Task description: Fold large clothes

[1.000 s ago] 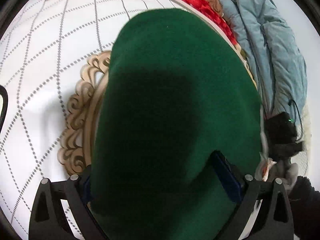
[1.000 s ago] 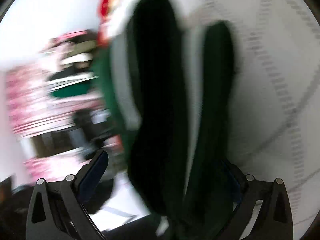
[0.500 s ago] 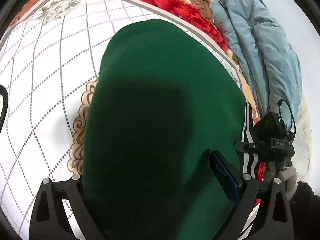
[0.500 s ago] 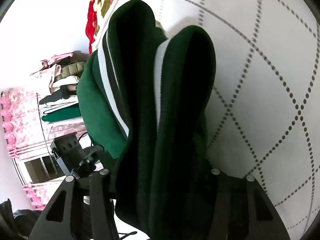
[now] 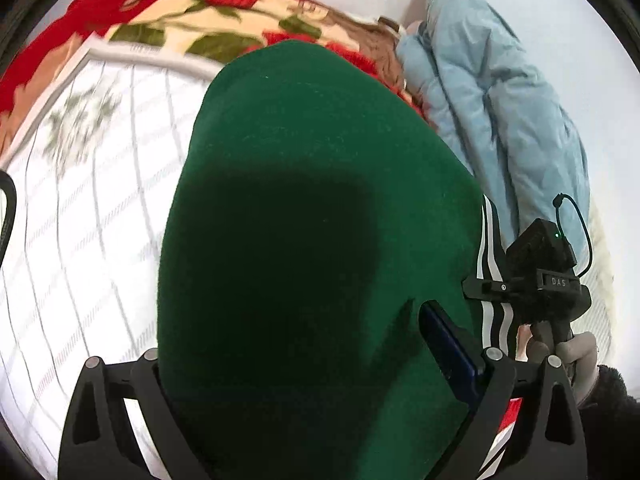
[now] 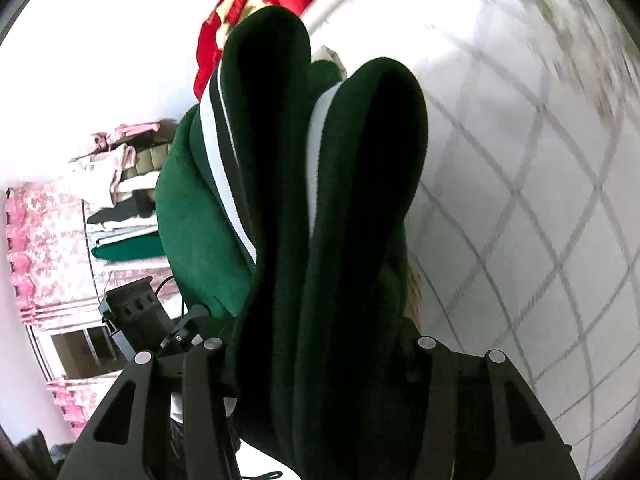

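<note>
A dark green garment (image 5: pixel 312 208) with black-and-white striped trim fills the left wrist view and hangs from my left gripper (image 5: pixel 304 360), whose jaws are closed around the bunched cloth; one blue pad (image 5: pixel 448 340) shows at the right. In the right wrist view the same green garment (image 6: pixel 340 200) hangs in thick folds with white stripes, clamped between the narrowly set jaws of my right gripper (image 6: pixel 316 344). The right gripper also shows in the left wrist view (image 5: pixel 536 280), just right of the cloth. The garment is held above a white quilted bed cover (image 5: pixel 80 220).
The white bed cover (image 6: pixel 520 200) has a grey dotted diamond pattern. A red floral blanket (image 5: pixel 180 24) lies along its far edge. A light blue padded coat (image 5: pixel 500 100) lies at the right. Stacked clothes (image 6: pixel 120 184) and pink curtains (image 6: pixel 36 248) stand at the left.
Both grippers have risen with the green garment; more of the floral blanket and bed edge shows. The right gripper's jaws closed in on the folds a second ago and stay clamped.
</note>
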{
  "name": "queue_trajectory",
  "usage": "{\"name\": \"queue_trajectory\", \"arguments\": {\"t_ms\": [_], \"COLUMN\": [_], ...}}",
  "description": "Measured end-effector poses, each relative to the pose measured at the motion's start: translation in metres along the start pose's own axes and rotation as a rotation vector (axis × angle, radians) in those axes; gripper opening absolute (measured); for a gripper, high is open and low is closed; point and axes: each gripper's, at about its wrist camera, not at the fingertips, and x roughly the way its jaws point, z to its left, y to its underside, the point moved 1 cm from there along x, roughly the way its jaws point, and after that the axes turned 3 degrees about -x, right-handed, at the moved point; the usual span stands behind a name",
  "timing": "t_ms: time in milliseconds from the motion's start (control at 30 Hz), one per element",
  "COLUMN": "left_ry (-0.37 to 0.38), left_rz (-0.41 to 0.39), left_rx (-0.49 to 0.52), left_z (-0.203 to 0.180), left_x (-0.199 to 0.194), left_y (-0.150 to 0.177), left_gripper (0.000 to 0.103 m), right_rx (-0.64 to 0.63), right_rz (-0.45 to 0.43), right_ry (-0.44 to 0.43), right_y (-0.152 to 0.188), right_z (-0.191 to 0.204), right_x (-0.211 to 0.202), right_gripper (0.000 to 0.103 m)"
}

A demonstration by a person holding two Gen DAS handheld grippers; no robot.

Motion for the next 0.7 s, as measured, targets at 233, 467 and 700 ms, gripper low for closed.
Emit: {"name": "queue_trajectory", "arguments": {"t_ms": [233,467,700], "left_ry": [-0.014,-0.036,-0.104], "left_rz": [-0.051,-0.037,0.064], "left_rx": [0.023,-0.015,0.016], "left_z": [0.015,0.06,0.099], "left_x": [0.029,0.09,0.154], "left_y": [-0.113,-0.2,-0.217], "left_gripper": [0.098,0.097,0.098], "right_rx": [-0.034,-0.048,-0.016], "right_rz": [-0.029,-0.001,0.045], "right_ry": [0.025,0.071,0.173], "right_y": [-0.15,-0.289,-0.363], "right_z": [0.048,0.056,0.024], "right_x": [-0.005,0.043,0.089], "right_gripper": [0.054,0.054,0.055]}}
